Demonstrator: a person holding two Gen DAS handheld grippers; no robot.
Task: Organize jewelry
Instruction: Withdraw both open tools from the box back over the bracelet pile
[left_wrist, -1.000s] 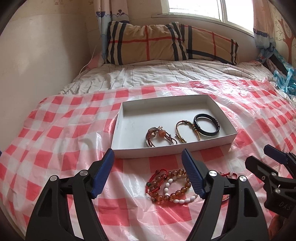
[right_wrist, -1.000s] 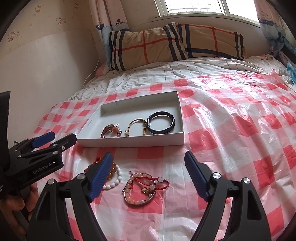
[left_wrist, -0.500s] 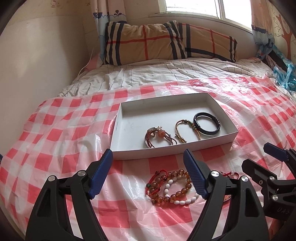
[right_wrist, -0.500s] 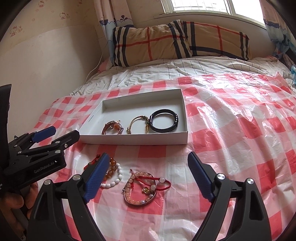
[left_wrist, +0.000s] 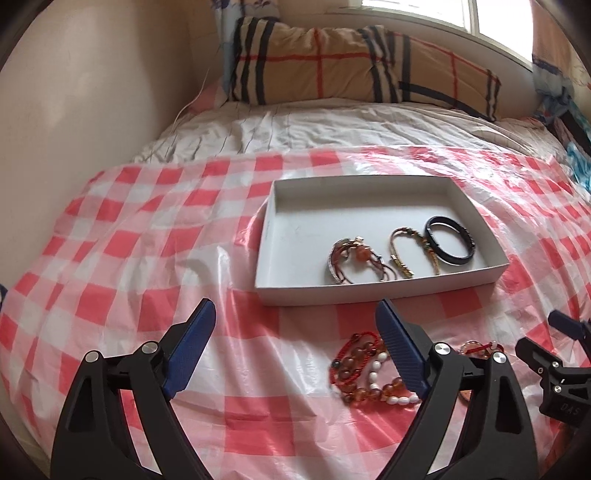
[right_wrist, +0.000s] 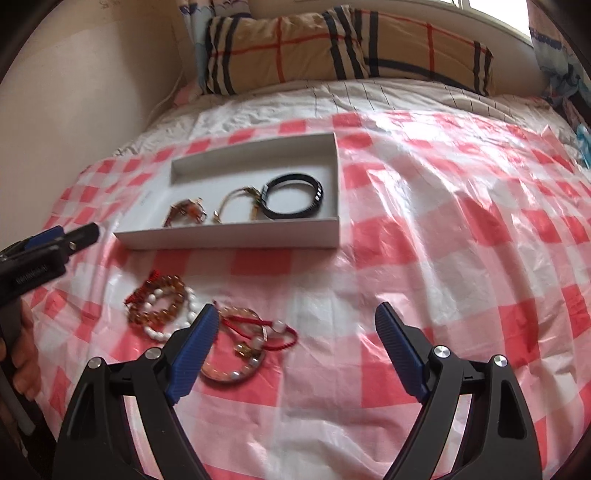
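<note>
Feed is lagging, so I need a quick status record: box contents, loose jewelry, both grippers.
box: white tray on checkered cover
in box: black bracelet, gold cord bracelet, brown charm bracelet
loose, near side of box: amber and white bead bracelets; red cord bracelets
left gripper: open, empty
right gripper: open, empty, beside the red cord bracelets

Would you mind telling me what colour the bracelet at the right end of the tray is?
Black; clearest in the left wrist view.
</note>
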